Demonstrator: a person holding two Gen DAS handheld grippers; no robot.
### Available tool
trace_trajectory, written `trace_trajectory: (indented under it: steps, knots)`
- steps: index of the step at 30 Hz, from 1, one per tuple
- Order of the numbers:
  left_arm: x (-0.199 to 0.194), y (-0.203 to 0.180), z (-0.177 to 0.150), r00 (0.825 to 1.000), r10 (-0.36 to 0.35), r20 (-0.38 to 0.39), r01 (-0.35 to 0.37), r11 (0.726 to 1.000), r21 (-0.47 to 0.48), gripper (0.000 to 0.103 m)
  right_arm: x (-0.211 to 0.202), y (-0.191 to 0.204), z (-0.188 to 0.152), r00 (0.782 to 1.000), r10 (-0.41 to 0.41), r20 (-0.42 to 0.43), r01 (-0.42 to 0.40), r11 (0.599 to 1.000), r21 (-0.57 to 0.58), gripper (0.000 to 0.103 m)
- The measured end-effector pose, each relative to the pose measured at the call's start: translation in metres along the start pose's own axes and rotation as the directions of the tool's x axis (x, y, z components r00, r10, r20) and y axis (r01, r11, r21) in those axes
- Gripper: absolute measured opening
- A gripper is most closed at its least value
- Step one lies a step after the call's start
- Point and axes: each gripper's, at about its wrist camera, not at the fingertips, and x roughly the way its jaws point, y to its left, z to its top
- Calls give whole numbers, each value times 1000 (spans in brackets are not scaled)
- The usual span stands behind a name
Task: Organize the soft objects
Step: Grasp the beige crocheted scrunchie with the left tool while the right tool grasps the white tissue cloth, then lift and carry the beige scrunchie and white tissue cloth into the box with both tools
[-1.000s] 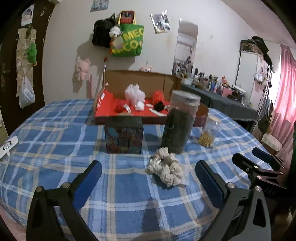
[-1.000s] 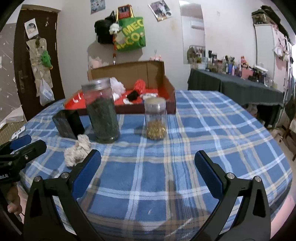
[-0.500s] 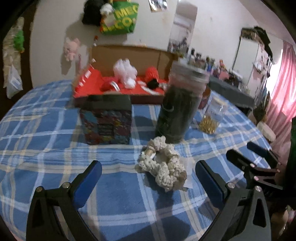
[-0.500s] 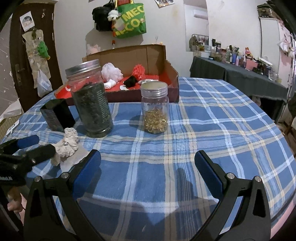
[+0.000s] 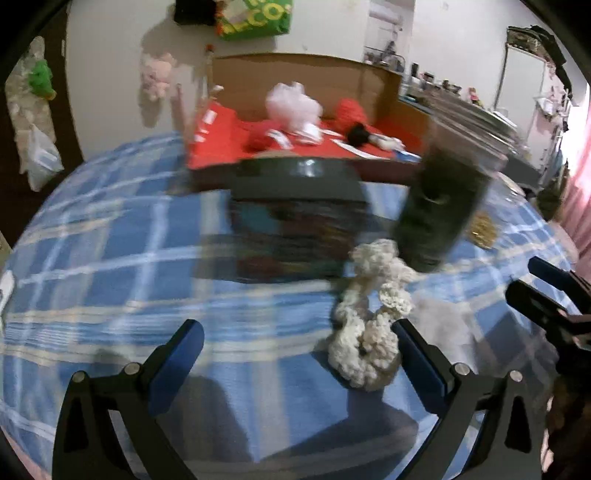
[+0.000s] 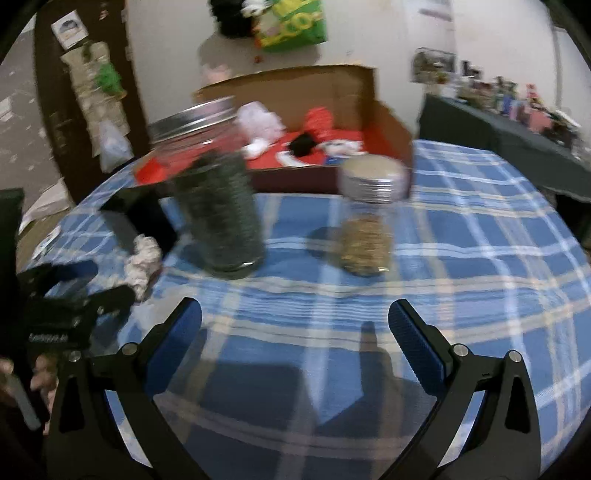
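I am looking across a round table (image 6: 461, 236) under a blue plaid cloth in a cluttered bedroom, with a green tote bag (image 6: 291, 26) hung on the wall at the top centre of the right wrist view. The biggest thing on the table is an open cardboard box (image 5: 306, 74) with a red lining, sitting across the upper middle of the left wrist view; it already holds a pale pink puff (image 5: 291, 105) and red and black soft bits, so I take it as the bin where the soft things belong. In front of it, centre frame, a dark box (image 5: 295, 221) stands blurred, and to its right a tall jar of dark green stuff (image 6: 218, 206) with a metal lid; further right in the right wrist view a smaller jar (image 6: 365, 218) holds something golden. These hard items probably stay where they are. The task's thing, a cream crocheted scrunchie (image 5: 369, 332), lies loose on the cloth in the lower right of the left wrist view, just in front of the tall jar. My left gripper (image 5: 295, 354) is spread wide, its right pad just beside the scrunchie, which sits off to the right of the gap, so I judge I need to shift right before closing. My right gripper (image 6: 295, 332) is also spread wide over bare cloth at the lower middle of its view, holding nothing, kept clear of the jars.
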Motion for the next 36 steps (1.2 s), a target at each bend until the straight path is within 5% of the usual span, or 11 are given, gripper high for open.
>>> trace_trajectory:
  steps: [8,14,15,16,17,20,28,36]
  knots:
    - [-3,7,3,997,-75,-1,75,996,51,97,21,26,5,970,216,-109,-223,973,-54,102]
    - [4,-4,4,985,-173,-24,174,981,87,70,33,48,-1,958,239,-159,-261,957,-130,67]
    - [4,-7,4,983,-183,-21,184,978,99,61,34,52,-3,961,229,-157,-253,956,-151,57]
    - [3,-10,3,981,-196,-14,196,974,111,41,33,57,-6,968,206,-142,-231,954,-191,50]
    - [3,-12,2,974,-226,-16,226,967,121,31,33,61,-7,969,205,-139,-231,950,-212,31]
    - [1,-16,2,960,-279,-23,279,952,128,26,29,63,-9,958,251,-140,-276,938,-208,17]
    - [-18,-32,8,938,-346,21,339,930,145,26,5,44,0,976,213,-35,-216,962,-166,15]
    - [-18,-44,11,925,-381,8,375,914,155,26,-6,29,2,979,204,-21,-205,969,-140,15]
